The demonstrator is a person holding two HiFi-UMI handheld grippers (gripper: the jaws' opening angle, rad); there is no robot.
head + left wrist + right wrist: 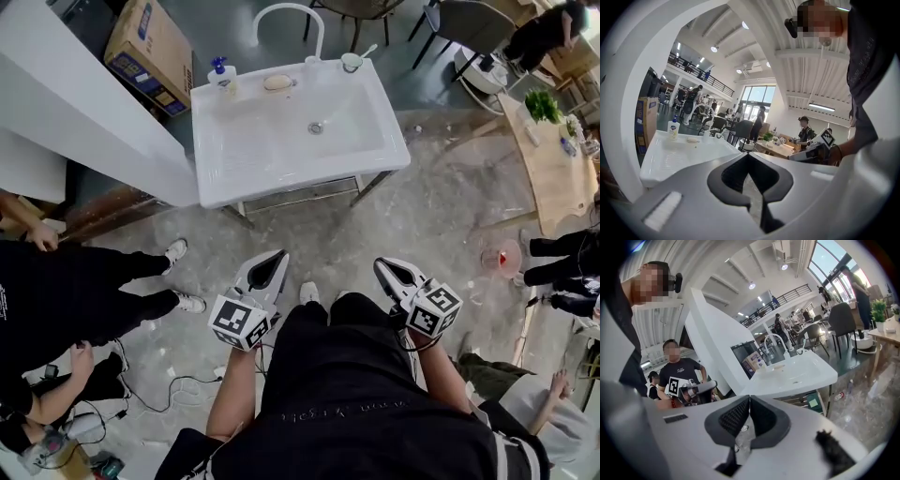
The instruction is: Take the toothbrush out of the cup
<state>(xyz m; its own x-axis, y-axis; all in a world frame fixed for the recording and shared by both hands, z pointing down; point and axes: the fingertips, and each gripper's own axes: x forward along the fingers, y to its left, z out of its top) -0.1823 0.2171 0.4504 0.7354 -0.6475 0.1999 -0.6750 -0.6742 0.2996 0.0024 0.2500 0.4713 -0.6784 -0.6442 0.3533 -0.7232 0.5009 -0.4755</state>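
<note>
A white cup (pixel 352 63) stands at the back right corner of the white sink (pixel 234 178), with the toothbrush (pixel 367 51) leaning out of it to the right. Both grippers hang low in front of the person's body, well short of the sink. My left gripper (pixel 280 254) and my right gripper (pixel 379 263) are each shut with nothing in them. In the left gripper view the jaw tips (pixel 747 153) meet, and the sink (pixel 661 159) and cup (pixel 718 135) lie far ahead. The right gripper's (pixel 749 397) own view shows the sink (pixel 811 378) ahead to the right.
A soap dispenser (pixel 222 75), a soap bar (pixel 277 82) and a curved faucet (pixel 286 14) sit at the sink's back. A white partition (pixel 84 103) and a cardboard box (pixel 150 42) stand left. People (pixel 84 291) stand left, a wooden table (pixel 548 159) right.
</note>
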